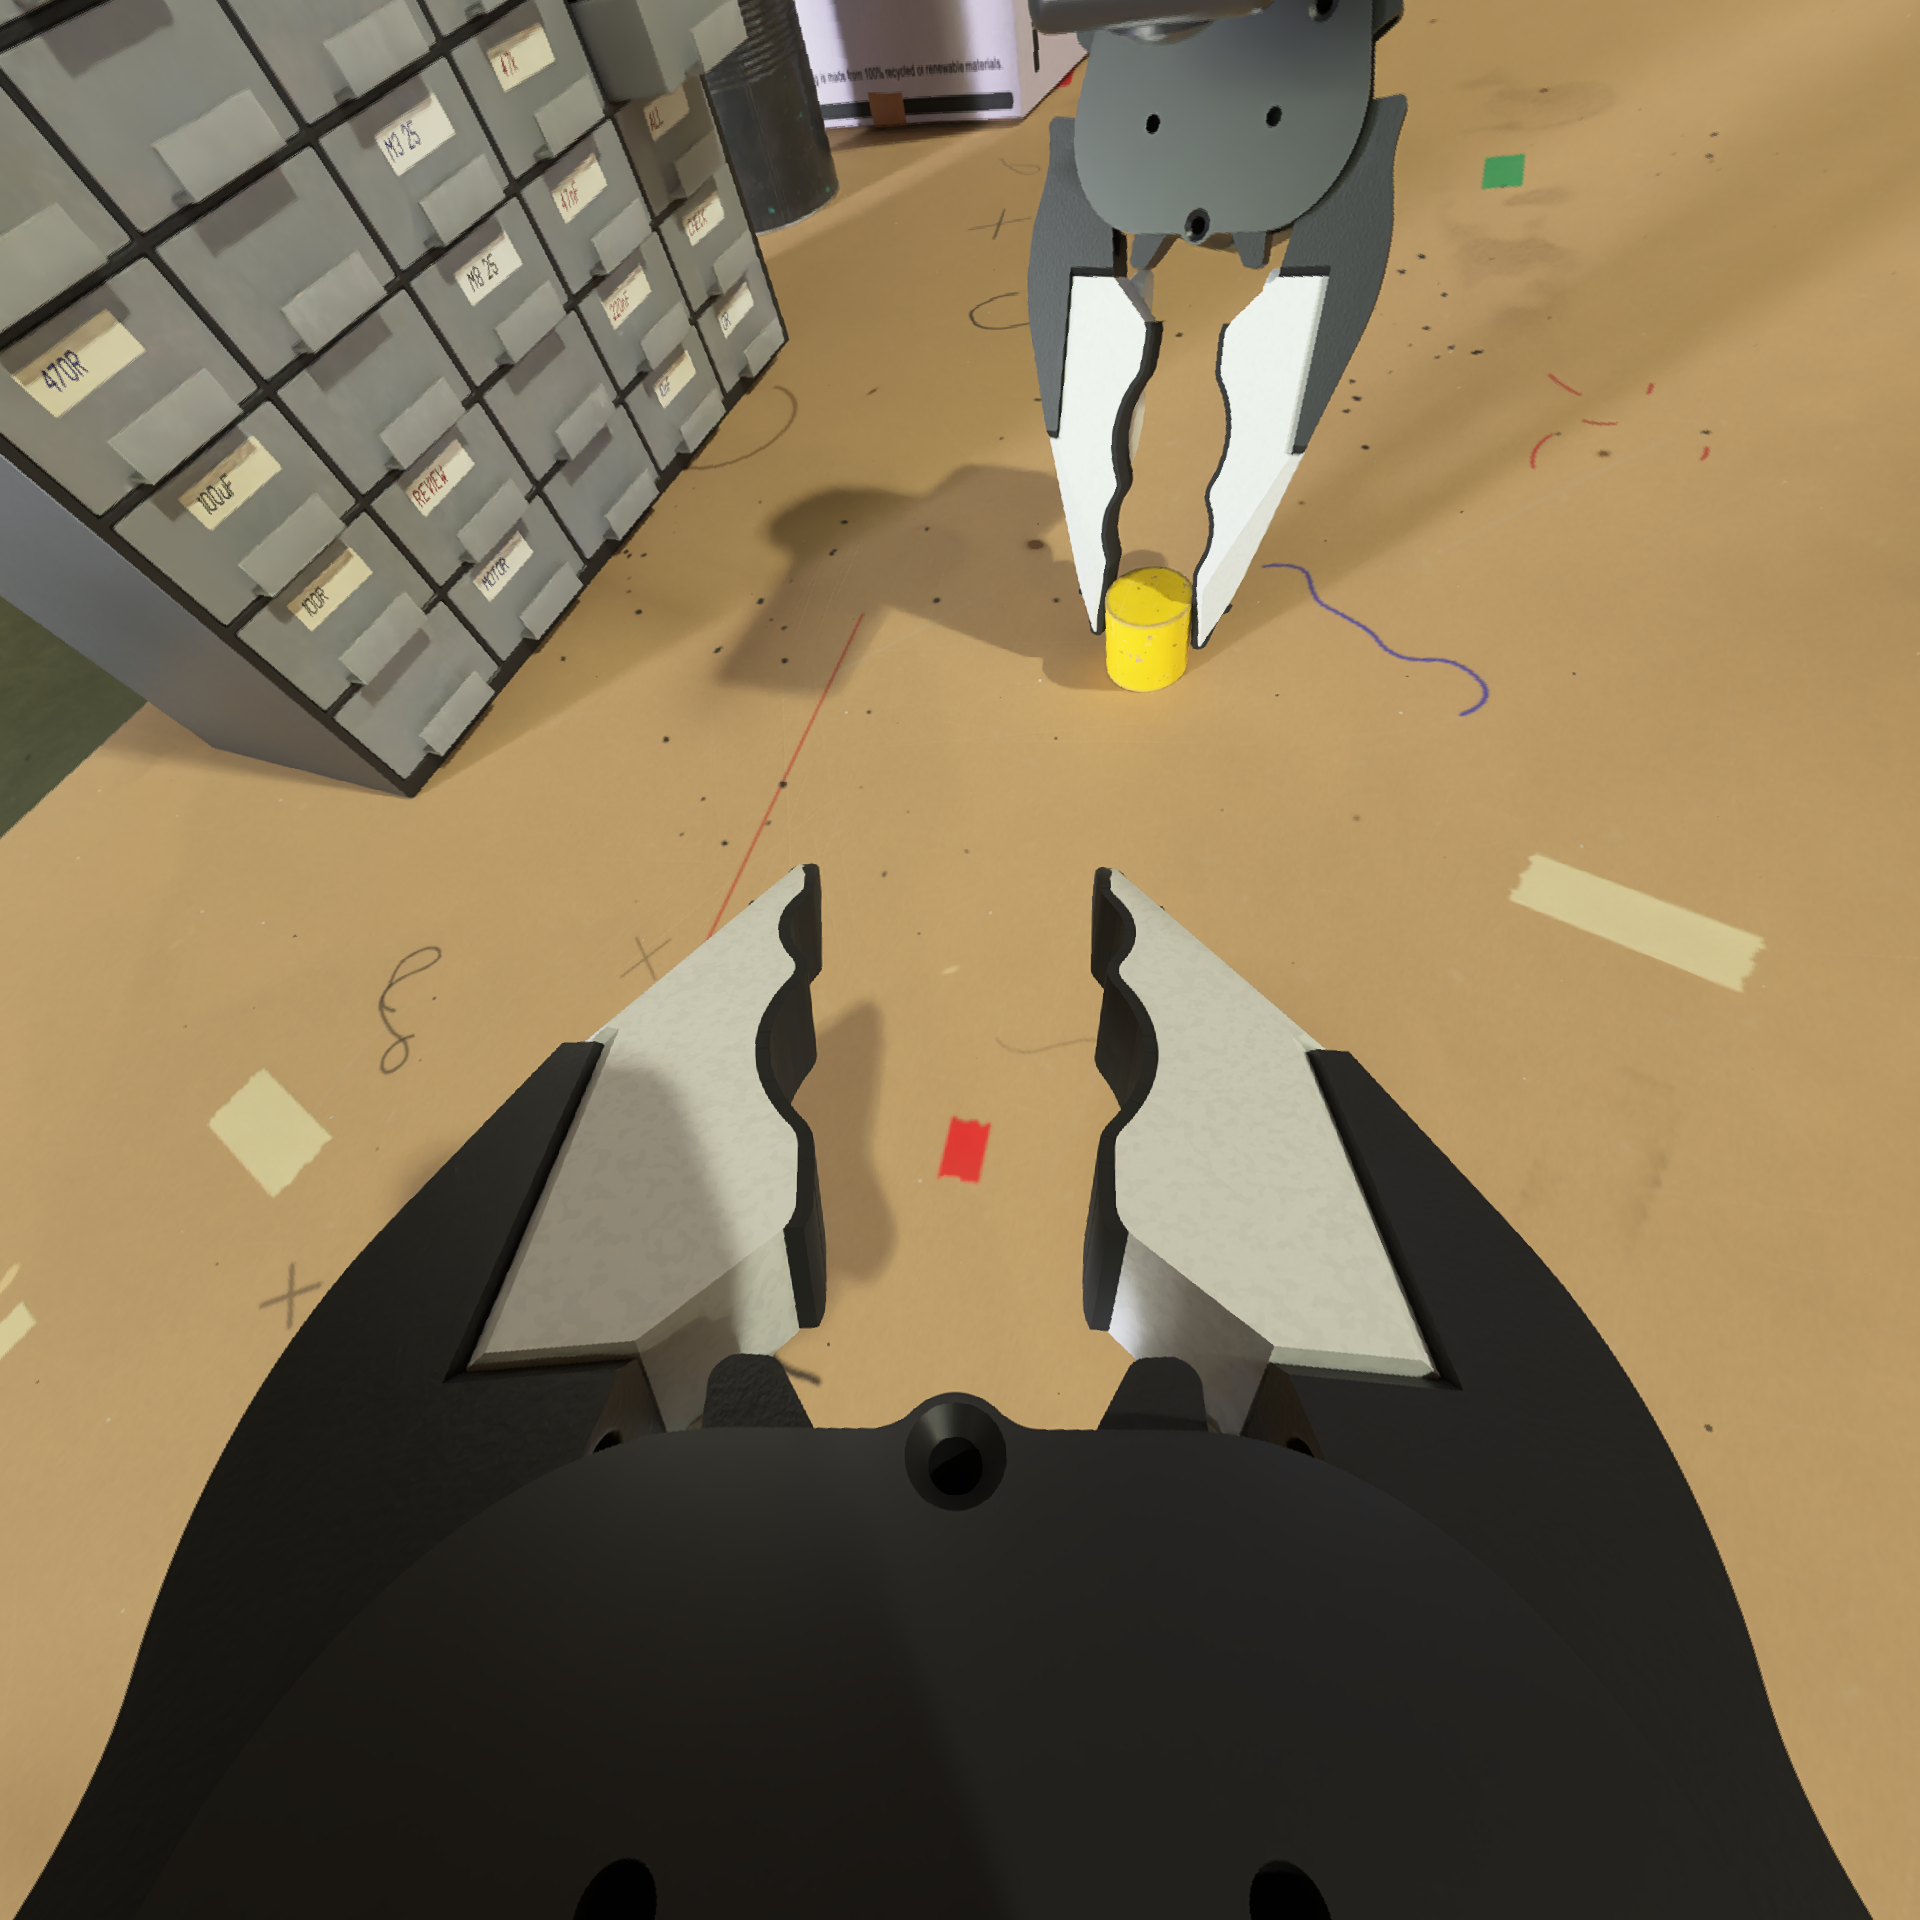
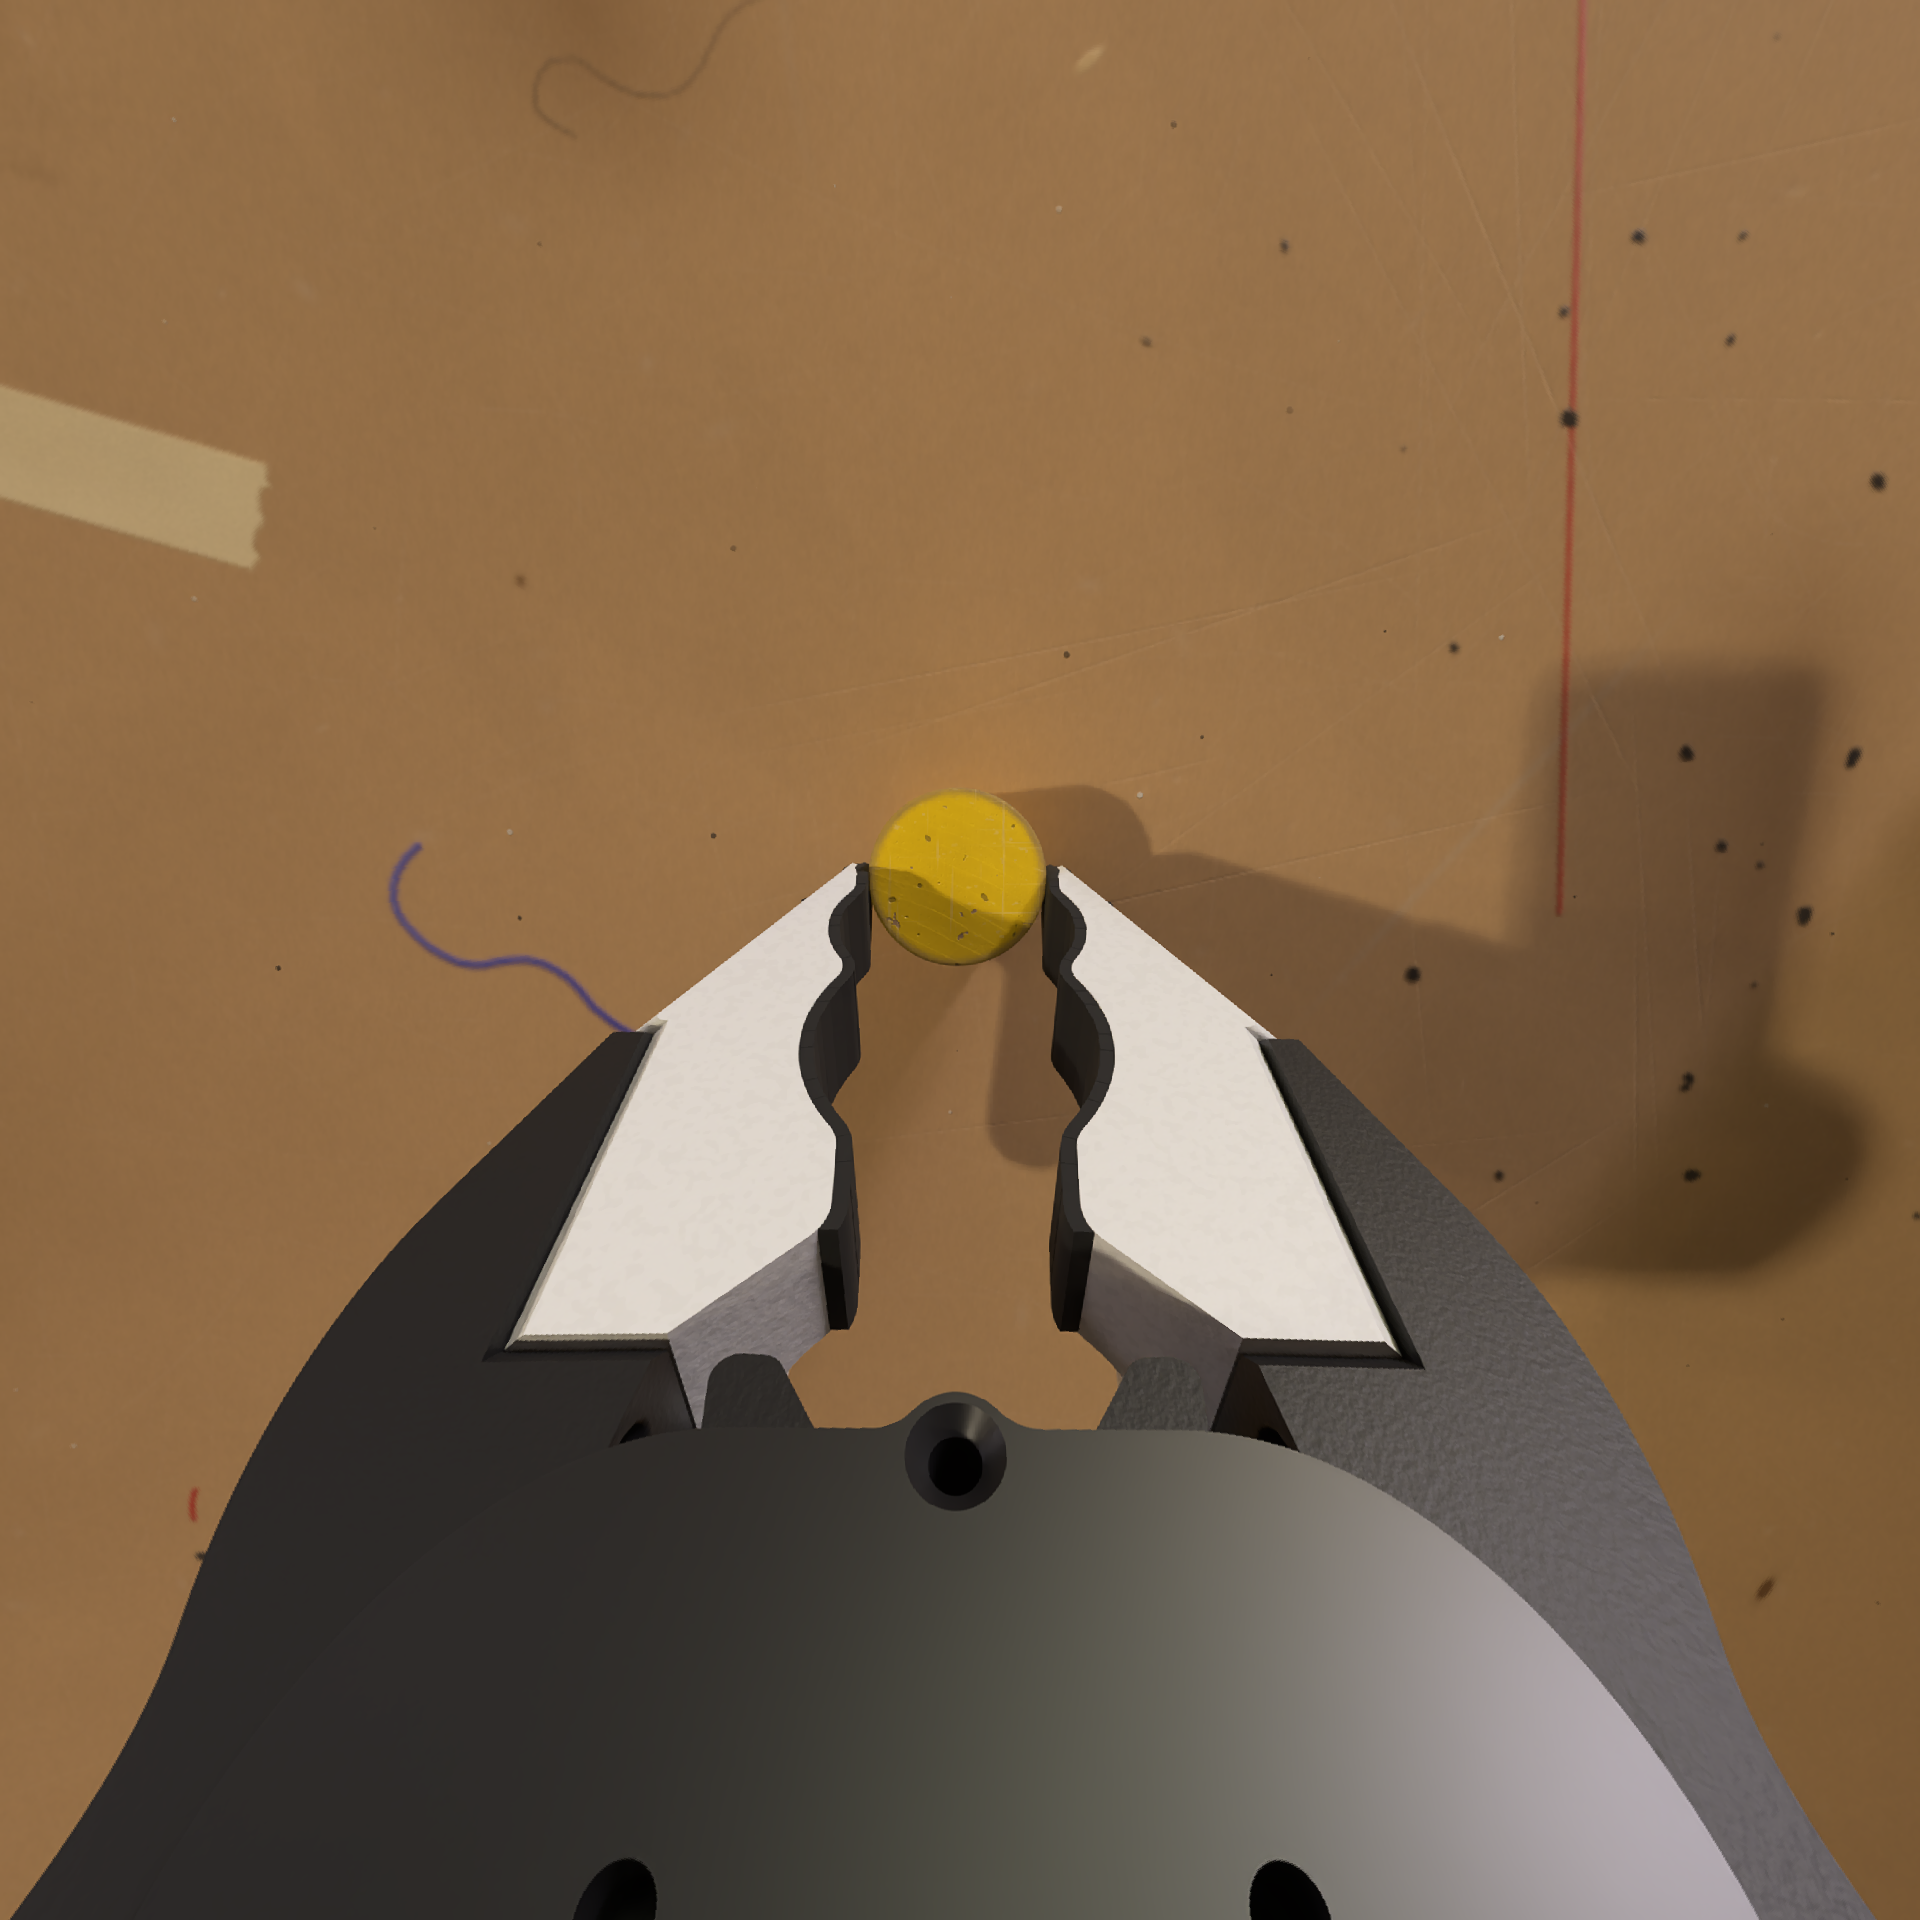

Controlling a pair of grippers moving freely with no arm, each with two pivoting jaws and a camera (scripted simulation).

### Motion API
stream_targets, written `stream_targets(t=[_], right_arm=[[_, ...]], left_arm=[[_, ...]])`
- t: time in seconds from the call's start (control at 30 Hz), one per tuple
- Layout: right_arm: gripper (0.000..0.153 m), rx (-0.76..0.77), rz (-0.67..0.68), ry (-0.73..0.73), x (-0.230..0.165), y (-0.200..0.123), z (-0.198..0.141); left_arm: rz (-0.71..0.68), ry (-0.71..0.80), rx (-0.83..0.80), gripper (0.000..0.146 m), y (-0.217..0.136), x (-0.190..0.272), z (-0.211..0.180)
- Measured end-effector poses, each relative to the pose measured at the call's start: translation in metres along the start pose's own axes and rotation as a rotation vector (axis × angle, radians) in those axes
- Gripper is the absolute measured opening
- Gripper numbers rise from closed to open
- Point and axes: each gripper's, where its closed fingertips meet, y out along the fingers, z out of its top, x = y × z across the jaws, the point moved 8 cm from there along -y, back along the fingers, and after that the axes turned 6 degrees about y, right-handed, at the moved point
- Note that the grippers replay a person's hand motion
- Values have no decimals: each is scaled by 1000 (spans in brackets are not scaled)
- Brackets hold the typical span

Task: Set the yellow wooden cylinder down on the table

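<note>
The yellow wooden cylinder (image 1: 1147, 644) stands upright with its base on the brown table (image 1: 1351, 790). My right gripper (image 1: 1146, 632) points down from above it, one white finger on each side, jaws closed against its sides. In the right wrist view I see its round top (image 2: 956, 878) pinched between the fingertips of the right gripper (image 2: 956, 871). My left gripper (image 1: 956, 873) is open and empty, low over the table, well short of the cylinder.
A grey cabinet of small labelled drawers (image 1: 364, 364) stands at the left. Behind it are a dark can (image 1: 774, 135) and a white box (image 1: 914, 62). Flat tape scraps lie on the table: red (image 1: 964, 1148), beige (image 1: 1636, 920), green (image 1: 1503, 171).
</note>
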Motion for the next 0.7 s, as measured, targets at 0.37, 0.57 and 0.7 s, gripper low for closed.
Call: stream_targets(t=[0.37, 0.57, 0.7], right_arm=[[32, 24, 5, -3, 0, 1, 0], [37, 25, 8, -3, 0, 1, 0], [35, 24, 2, 1, 0, 2, 1]], left_arm=[[14, -2, -2, 52, -5, -2, -1], [39, -9, -1, 52, -11, -4, -2], [44, -9, -6, 52, -13, -4, -3]])
